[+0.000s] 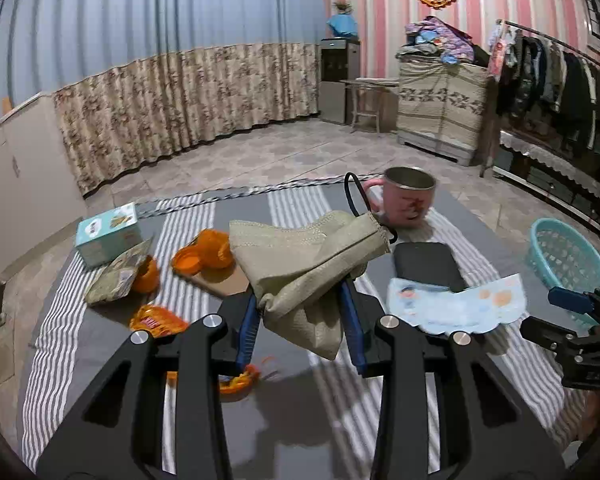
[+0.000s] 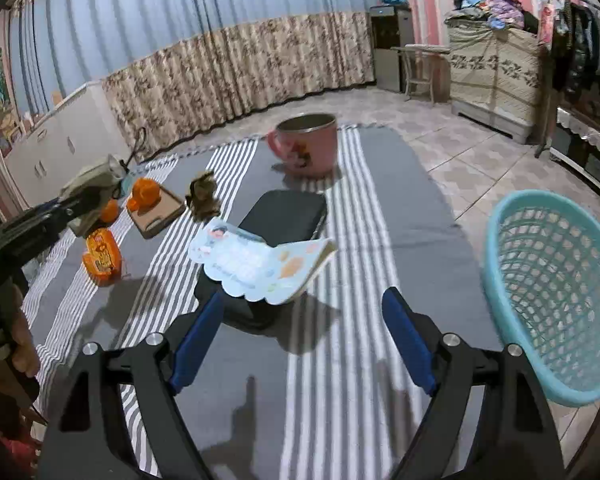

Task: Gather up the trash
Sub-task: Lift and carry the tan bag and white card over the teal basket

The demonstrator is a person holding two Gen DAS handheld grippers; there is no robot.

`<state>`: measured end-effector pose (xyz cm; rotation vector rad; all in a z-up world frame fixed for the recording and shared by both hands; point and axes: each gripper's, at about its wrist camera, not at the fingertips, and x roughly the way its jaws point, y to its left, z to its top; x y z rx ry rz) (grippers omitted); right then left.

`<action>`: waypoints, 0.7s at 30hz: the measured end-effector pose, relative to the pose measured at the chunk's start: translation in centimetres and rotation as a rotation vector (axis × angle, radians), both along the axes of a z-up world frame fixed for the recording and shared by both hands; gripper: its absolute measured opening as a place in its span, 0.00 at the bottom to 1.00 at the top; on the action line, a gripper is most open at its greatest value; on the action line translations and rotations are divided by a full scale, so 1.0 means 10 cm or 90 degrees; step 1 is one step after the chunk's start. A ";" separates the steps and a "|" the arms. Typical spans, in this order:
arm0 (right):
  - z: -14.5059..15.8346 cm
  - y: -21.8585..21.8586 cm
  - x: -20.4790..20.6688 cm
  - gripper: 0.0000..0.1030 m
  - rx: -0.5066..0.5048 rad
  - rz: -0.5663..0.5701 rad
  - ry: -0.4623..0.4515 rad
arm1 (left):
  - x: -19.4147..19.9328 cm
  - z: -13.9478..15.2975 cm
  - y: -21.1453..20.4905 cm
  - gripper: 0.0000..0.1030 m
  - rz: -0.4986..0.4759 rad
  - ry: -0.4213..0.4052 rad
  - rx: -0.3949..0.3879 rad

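You are holding the beige face mask (image 1: 308, 268) up off the table, pinched between the two blue pads of your left gripper (image 1: 302, 312); it is hanging crumpled between them, its black ear loop (image 1: 354, 196) arcing up toward the pink mug (image 1: 408, 198). In the right wrist view the same mask (image 2: 94, 184) is showing at the far left, clear of the cloth, in the tips of that gripper (image 2: 66, 210).

Your right gripper (image 2: 304, 336) is standing wide apart with nothing between its pads, hovering low over the striped tablecloth (image 2: 360, 216). Just ahead of it a pale blue card with a scalloped edge (image 2: 260, 264) is lying partly on a black case (image 2: 284, 216), with the mug (image 2: 306, 146) beyond that.

The teal basket (image 2: 556, 292) is sitting at the right edge of the table, close to your right gripper; in the left wrist view it (image 1: 564, 256) is lying well apart from the mask.

Other litter is lying on the left half of the cloth: orange peel (image 1: 204, 254) on a brown board (image 1: 224, 280), an orange snack wrapper (image 1: 156, 320), a crumpled printed packet (image 1: 118, 274), and a small teal box (image 1: 108, 234) behind them.
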<state>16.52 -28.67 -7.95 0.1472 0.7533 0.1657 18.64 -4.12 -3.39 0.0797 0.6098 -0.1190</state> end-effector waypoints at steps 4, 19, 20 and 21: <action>-0.13 0.03 0.18 0.78 0.023 -0.004 0.022 | 0.05 -0.06 0.18 0.34 0.024 0.009 0.003; 0.10 0.02 0.20 0.02 0.063 -0.007 -0.036 | 0.20 0.03 0.09 0.34 0.017 -0.007 0.017; 0.18 -0.03 0.15 0.02 0.056 -0.015 -0.053 | 0.20 0.06 0.05 0.34 0.013 -0.010 0.014; 0.25 -0.09 0.10 0.02 0.049 -0.024 -0.068 | 0.20 0.09 0.00 0.34 0.007 -0.014 0.010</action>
